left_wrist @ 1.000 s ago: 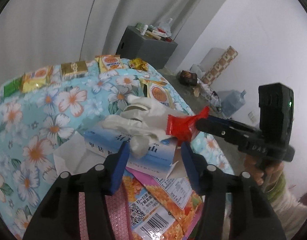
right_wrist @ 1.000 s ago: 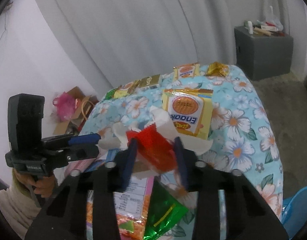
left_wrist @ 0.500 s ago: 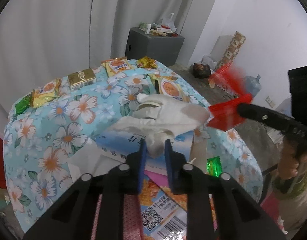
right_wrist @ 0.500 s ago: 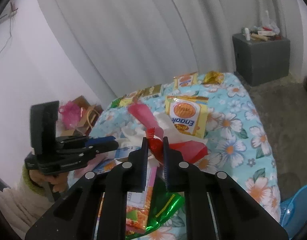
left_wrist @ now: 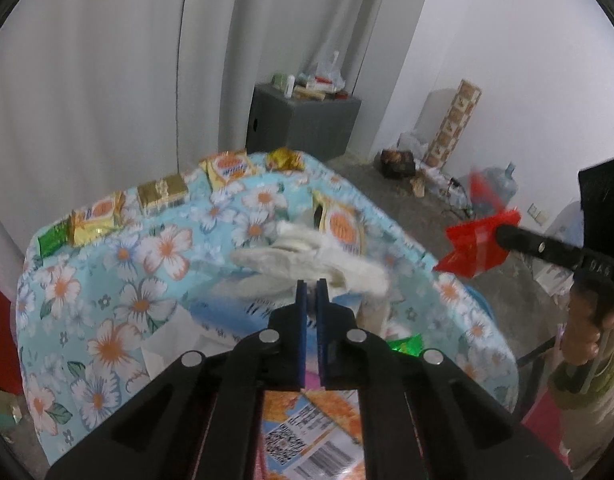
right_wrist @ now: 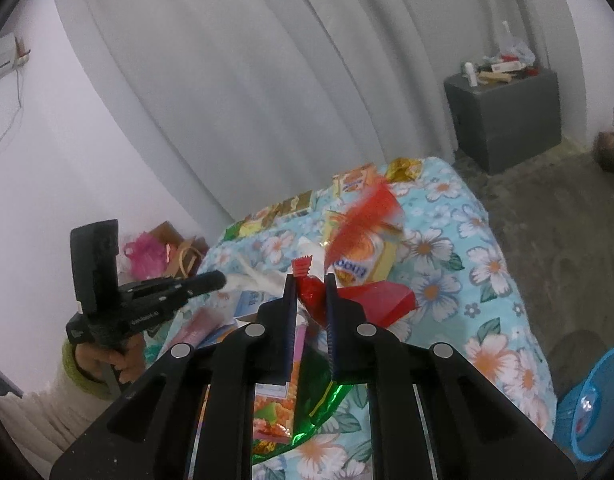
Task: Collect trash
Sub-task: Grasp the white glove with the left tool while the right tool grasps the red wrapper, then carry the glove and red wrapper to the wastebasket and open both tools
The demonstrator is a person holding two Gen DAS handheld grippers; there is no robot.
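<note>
Pale curtains behind, bare concrete floor, and in the middle a table under a blue floral cloth (left_wrist: 119, 292) strewn with snack packets and wrappers. Left gripper (left_wrist: 311, 285) pinched nearly shut on a crumpled white tissue (left_wrist: 307, 256), lifted just clear of the pile; jaws just drawn in, tissue caught between the tips. Right gripper (right_wrist: 310, 280) clamped narrow on a red wrapper (right_wrist: 311, 294), loose end flapping up in a blur, grip taken at the twisted neck, probably so the flimsy film cannot slip. Both pieces held off the cloth and apart from each other, likely ready for carrying toward the blue bin (right_wrist: 595, 404) on the floor at the table's corner. Compared with a second ago: jaws then standing wide around each item, now closed; red wrapper then beside the tissue, now swung out past the table edge; tissue raised off the blue box (left_wrist: 243, 312) beneath.
</note>
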